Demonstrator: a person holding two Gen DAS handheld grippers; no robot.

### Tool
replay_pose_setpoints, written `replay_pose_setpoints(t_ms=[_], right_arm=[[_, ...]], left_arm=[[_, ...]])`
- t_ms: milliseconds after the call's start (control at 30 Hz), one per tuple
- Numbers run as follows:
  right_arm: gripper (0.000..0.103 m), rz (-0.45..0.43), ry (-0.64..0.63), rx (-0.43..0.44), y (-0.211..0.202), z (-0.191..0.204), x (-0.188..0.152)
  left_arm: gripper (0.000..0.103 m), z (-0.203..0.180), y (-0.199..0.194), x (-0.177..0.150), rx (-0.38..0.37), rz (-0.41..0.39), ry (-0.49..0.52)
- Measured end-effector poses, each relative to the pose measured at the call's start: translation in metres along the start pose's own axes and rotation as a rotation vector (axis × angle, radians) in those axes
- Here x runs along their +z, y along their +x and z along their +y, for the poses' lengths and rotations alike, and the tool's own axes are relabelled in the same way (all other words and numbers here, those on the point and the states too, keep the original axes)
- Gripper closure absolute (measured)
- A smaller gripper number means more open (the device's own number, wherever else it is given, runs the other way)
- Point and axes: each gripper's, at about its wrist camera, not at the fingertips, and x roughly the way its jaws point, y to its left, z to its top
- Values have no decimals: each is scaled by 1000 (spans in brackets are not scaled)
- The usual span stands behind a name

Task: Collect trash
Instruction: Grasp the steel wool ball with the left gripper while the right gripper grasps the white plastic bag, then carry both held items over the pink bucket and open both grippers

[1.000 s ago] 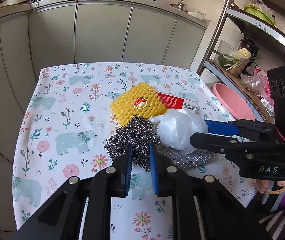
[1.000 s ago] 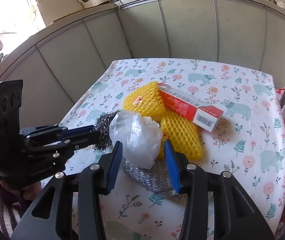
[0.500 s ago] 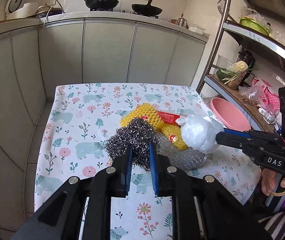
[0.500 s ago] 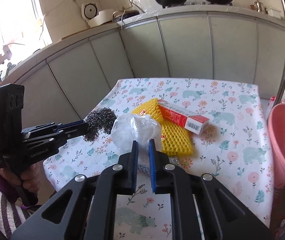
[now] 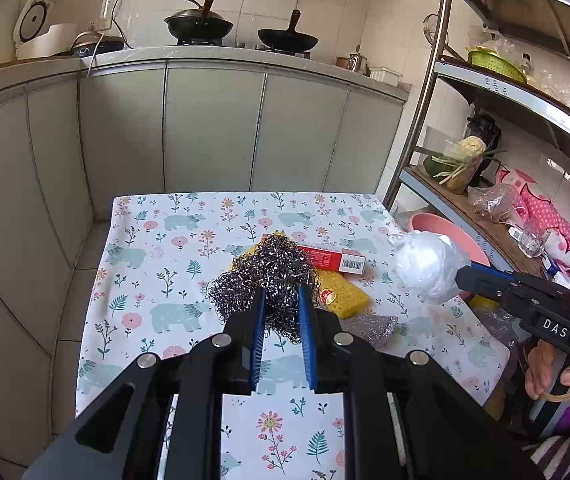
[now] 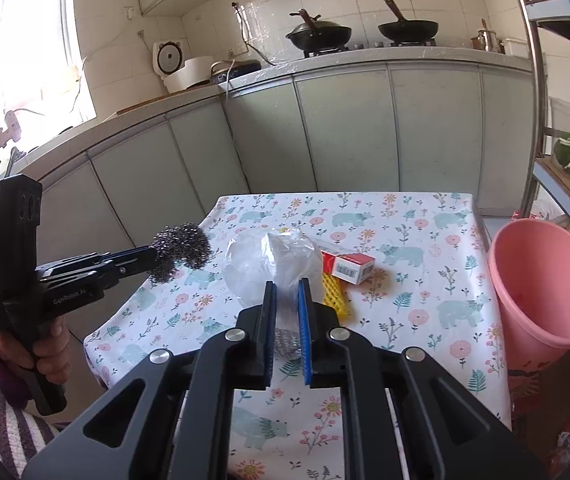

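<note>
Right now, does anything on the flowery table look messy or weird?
Yes. A red cardboard box lies slanted on a squashed yellow foam net, with a flat silver mesh scrap poking out beside it. They sit in a jumbled heap mid-table, not tidied away.

The right gripper (image 5: 459, 278) carries a small white-on-black tag on its body reading "DAS". The left gripper (image 6: 155, 258) has "GenRobot.AI" printed in pale letters along its side — a smaller label at its rear is too fine to read. The red box (image 6: 347, 266) shows a barcode — digits illegible.
</note>
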Motion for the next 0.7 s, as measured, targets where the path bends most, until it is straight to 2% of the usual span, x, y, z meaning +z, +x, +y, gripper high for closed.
replay_pose_setpoints(t_ms=[367, 600, 700], right_arm=[[92, -64, 65, -52, -13, -36, -2], [92, -70, 100, -69, -18, -54, -14], [92, -72, 121, -89, -22, -66, -18]], left_arm=[[88, -12, 7, 11, 6, -5, 15], [88, -39, 24, 24, -48, -2, 43], [88, -57, 37, 32, -94, 6, 56]])
